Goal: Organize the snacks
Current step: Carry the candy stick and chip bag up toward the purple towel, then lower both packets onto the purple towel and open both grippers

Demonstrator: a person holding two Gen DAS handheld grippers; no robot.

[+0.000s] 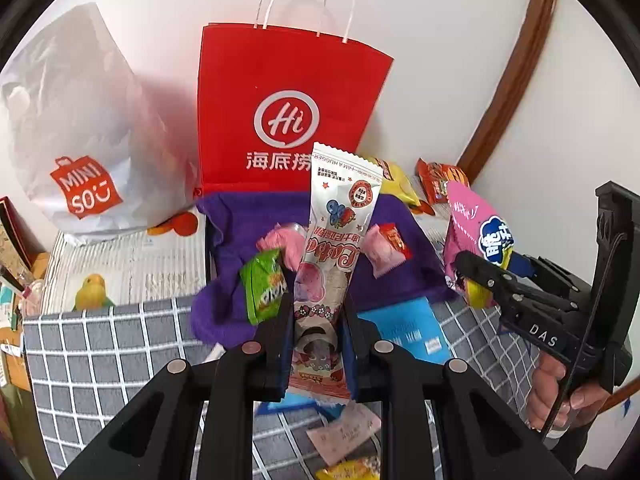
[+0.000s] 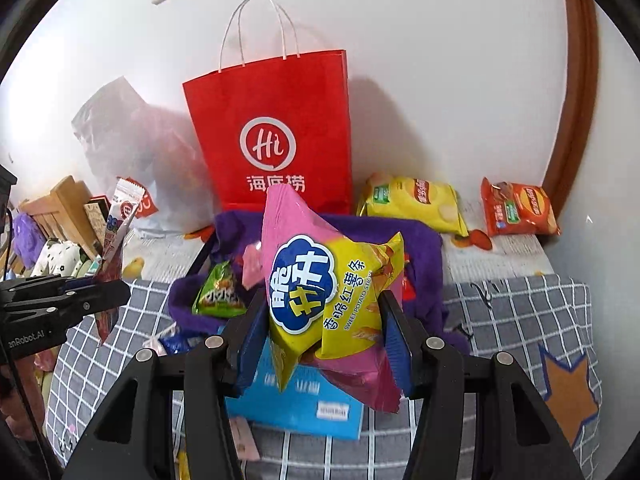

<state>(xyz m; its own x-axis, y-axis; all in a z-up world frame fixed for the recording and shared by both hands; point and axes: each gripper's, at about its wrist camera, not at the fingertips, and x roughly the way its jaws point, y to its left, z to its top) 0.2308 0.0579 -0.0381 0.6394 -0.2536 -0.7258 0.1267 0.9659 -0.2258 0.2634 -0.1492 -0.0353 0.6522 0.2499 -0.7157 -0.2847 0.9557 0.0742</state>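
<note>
Holding one snack in each hand-held gripper above the purple box.

The left hand-held gripper (image 1: 318, 344) is closed tight on a long white wafer pack (image 1: 334, 248), which stands upright between the pads. The right hand-held gripper (image 2: 326, 340) clamps a pink and yellow chip bag (image 2: 320, 280) at a narrow opening. Both snacks hang over the purple box (image 2: 420, 248), where a green pack (image 2: 218, 294) lies inside. A red paper bag (image 2: 276, 140) stands behind the box, against the wall.

Your long white strawberry-print packet (image 1: 330, 240) stands upright toward twelve o'clock; the pink-and-yellow sweet potato sticks bag (image 2: 320, 280) tilts toward eleven.
</note>
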